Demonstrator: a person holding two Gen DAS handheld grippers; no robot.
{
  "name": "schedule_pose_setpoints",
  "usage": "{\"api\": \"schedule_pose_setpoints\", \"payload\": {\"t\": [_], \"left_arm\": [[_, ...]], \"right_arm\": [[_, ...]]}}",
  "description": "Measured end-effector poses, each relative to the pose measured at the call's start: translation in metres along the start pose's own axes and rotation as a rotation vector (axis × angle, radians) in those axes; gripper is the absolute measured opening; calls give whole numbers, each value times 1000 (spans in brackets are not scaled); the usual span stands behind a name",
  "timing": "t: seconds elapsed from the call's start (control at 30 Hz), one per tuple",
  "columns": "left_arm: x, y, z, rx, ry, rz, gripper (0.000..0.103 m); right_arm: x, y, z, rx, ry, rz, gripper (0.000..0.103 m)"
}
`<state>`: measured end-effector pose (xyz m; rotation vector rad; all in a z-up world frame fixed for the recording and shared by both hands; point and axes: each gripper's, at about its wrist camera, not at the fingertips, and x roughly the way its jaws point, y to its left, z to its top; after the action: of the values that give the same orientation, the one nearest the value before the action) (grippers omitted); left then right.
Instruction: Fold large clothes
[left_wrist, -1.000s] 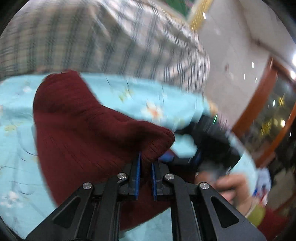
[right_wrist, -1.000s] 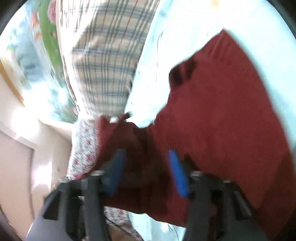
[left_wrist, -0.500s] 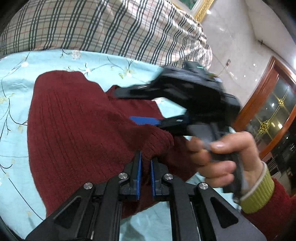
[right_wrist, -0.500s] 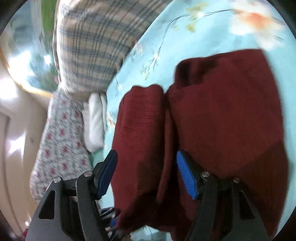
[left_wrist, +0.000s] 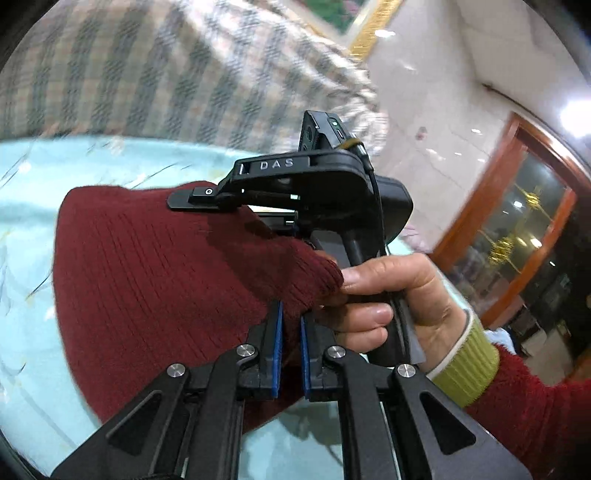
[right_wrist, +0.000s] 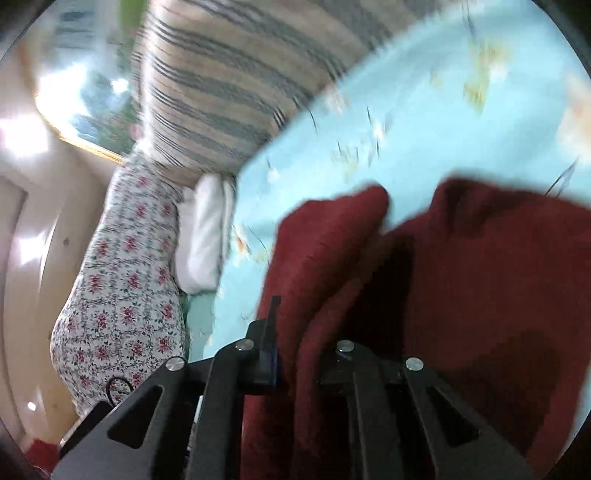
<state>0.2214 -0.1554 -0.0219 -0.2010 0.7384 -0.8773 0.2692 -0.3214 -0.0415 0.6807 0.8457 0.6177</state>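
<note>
Garment: a dark red knit sweater (left_wrist: 155, 280) lies on the light blue flowered bedsheet (left_wrist: 29, 229), its body spreading toward nine o'clock in the left wrist view, one ribbed corner lifted off the bed at the centre.

Left gripper (left_wrist: 290, 332): clenched on that lifted ribbed corner; the blue pads stand close together with the knit pinched between them.

Right gripper (right_wrist: 295, 365): its jaws are closing, and a bunched fold of the sweater runs between them. From the left view its black body sits at about one o'clock from the left pads, just beside them, held by the person's hand (left_wrist: 399, 299).

Done so far: judging by how it lies, the sweater looks at least doubled over, with two thick red lobes showing at twelve and two o'clock in the right wrist view.

Left to do: both held edges are off the sheet, so a fold is in hand but not laid down. Flattening and any further halving appear still to come.

Surroundings: a plaid quilt (left_wrist: 155, 74) is heaped at twelve o'clock beyond the sweater; a floral pillow (right_wrist: 122, 280) lies at nine o'clock in the right view.

Unclear: both views are blurred, so the sleeves cannot be made out.
</note>
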Motion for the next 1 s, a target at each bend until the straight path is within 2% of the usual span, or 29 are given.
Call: {"api": "schedule_pose_setpoints", "payload": {"t": [0.07,0.13,0.3,0.37,0.43,0.53,0.6,0.7,0.73,0.77,0.8,0.87,0.93,1.0], "left_arm": [[12,-16,2,16,12,-55,7],[28,-23,-1,12,44,-89,7],[93,-17,-30,-43,209,-133,7],[104,-19,-39,-18,240,-106,7],[105,-23,-42,-3,246,-93,7],[96,-27,-36,19,214,-101,7],[100,-24,-37,19,234,-87,8],[104,-23,-47,23,283,-71,10],[102,-24,-47,27,287,-71,12],[96,-26,-48,31,292,-79,19],[89,-27,-48,29,296,-91,32],[70,-27,-48,14,288,-106,45],[39,-23,-46,-2,250,-97,51],[16,-15,-41,-22,211,-64,78]], "right_arm": [[-36,4,-1,-54,-60,-34,13],[-55,-1,-3,-74,-88,-97,13],[-66,-58,-18,-2,-65,-291,13],[-63,-74,-25,17,-56,-312,13],[-66,-78,-28,14,-78,-285,12],[-74,-62,-27,-39,-125,-298,12],[-76,-55,-26,-68,-149,-314,12],[-62,-64,-30,-71,-99,-392,13],[-62,-68,-33,-62,-98,-390,13],[-63,-70,-35,-52,-108,-379,13],[-67,-70,-38,-41,-120,-373,14],[-74,-69,-41,-20,-134,-378,21],[-81,-68,-43,-17,-140,-388,24],[-86,-63,-46,-23,-145,-407,31]]}}
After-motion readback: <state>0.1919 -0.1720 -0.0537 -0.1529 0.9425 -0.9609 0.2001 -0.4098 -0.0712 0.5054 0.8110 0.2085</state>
